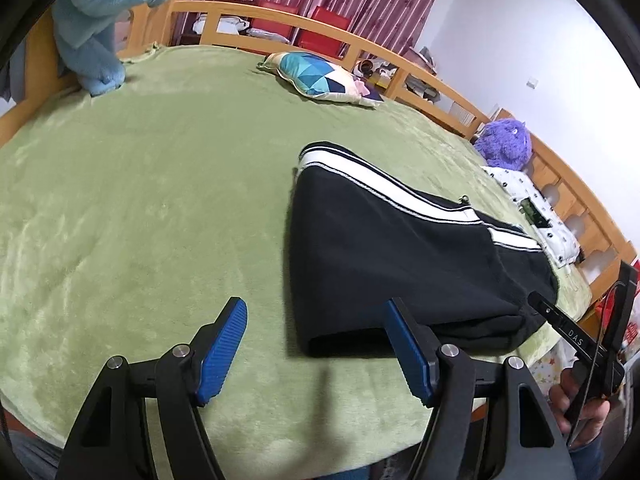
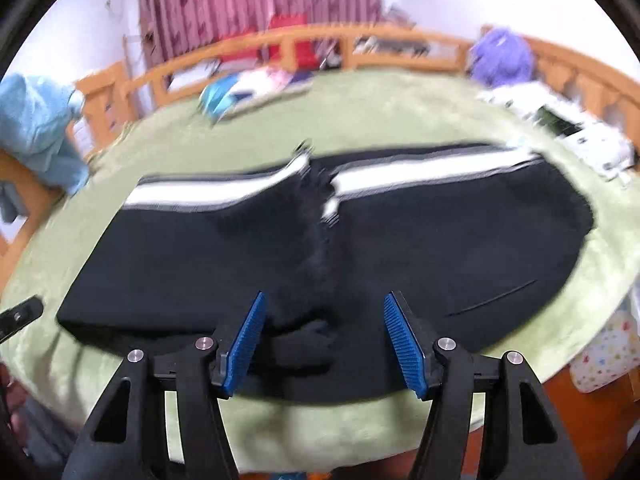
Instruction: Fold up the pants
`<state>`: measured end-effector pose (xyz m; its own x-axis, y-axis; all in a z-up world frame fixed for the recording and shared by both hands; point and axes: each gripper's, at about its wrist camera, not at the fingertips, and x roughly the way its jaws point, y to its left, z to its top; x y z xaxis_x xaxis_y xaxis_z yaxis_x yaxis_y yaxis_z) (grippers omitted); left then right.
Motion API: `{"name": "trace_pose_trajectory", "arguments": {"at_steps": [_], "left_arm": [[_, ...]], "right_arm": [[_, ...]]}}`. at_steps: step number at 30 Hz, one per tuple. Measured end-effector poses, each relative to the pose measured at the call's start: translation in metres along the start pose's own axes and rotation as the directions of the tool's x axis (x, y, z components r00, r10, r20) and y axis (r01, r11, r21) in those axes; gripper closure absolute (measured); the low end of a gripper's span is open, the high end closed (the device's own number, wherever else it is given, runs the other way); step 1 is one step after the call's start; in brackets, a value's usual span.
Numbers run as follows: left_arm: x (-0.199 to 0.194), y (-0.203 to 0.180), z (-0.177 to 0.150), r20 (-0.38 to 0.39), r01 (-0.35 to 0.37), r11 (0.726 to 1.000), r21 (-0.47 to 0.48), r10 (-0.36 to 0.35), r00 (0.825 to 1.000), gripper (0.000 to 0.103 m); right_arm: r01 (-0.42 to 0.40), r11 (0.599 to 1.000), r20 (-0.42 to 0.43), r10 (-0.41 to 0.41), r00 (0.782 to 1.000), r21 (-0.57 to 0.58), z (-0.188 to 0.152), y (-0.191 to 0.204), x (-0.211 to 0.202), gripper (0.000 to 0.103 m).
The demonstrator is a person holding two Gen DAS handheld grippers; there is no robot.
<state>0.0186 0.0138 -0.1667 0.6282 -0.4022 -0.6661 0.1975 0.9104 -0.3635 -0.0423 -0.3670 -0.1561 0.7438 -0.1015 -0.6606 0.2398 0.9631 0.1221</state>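
Observation:
Black pants (image 1: 400, 248) with a white side stripe lie folded on the green blanket (image 1: 140, 200), toward the right. My left gripper (image 1: 316, 308) is open above the blanket at the pants' near left corner, with nothing held. In the blurred right wrist view the pants (image 2: 200, 264) stretch across the bed. My right gripper (image 2: 325, 298) hovers open over their near edge. A bump of black cloth (image 2: 308, 340) sits low between the jaws, and the blue pads (image 2: 402, 340) stand clear of it. A hand (image 1: 576, 404) holds the right tool at the left wrist view's right edge.
A wooden rail (image 1: 280, 20) runs round the far side of the bed. A blue plush (image 1: 96, 20) stands at the far left, a patterned cushion (image 1: 320, 76) at the back and a purple plush (image 1: 506, 144) beside a white printed cloth (image 1: 536, 208) at the right.

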Motion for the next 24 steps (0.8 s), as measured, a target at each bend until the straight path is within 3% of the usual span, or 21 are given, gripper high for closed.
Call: {"name": "trace_pose_trajectory", "arguments": {"at_steps": [3, 8, 13, 15, 20, 24], "left_arm": [[0.003, -0.004, 0.000, -0.022, -0.002, 1.000, 0.016, 0.002, 1.000, 0.036], [0.012, -0.016, 0.002, -0.058, -0.079, 0.993, 0.088, 0.084, 0.995, 0.036], [0.016, -0.022, 0.010, -0.051, -0.081, 0.991, 0.102, 0.087, 0.995, 0.036], [0.019, -0.023, 0.014, -0.056, -0.078, 0.991, 0.108, 0.085, 0.995, 0.036], [0.027, -0.020, 0.031, -0.056, -0.070, 0.995, 0.073, 0.074, 0.996, 0.035], [0.040, -0.021, 0.045, -0.072, -0.083, 0.991, 0.105, 0.091, 0.993, 0.035]], "right_arm": [[-0.080, 0.994, -0.021, 0.081, 0.996, 0.075, 0.006, -0.018, -0.005, 0.045], [-0.149, 0.982, -0.039, 0.155, 0.987, 0.118, 0.007, -0.030, -0.001, 0.045], [-0.173, 0.967, -0.052, 0.185, 0.981, 0.186, 0.008, -0.040, 0.006, 0.045], [-0.170, 0.965, -0.045, 0.183, 0.982, 0.198, 0.007, -0.042, 0.006, 0.045], [-0.083, 0.977, 0.002, 0.085, 0.996, 0.196, 0.005, -0.042, 0.005, 0.045], [-0.064, 0.980, -0.011, 0.068, 0.998, 0.186, 0.006, -0.041, 0.008, 0.045]]}}
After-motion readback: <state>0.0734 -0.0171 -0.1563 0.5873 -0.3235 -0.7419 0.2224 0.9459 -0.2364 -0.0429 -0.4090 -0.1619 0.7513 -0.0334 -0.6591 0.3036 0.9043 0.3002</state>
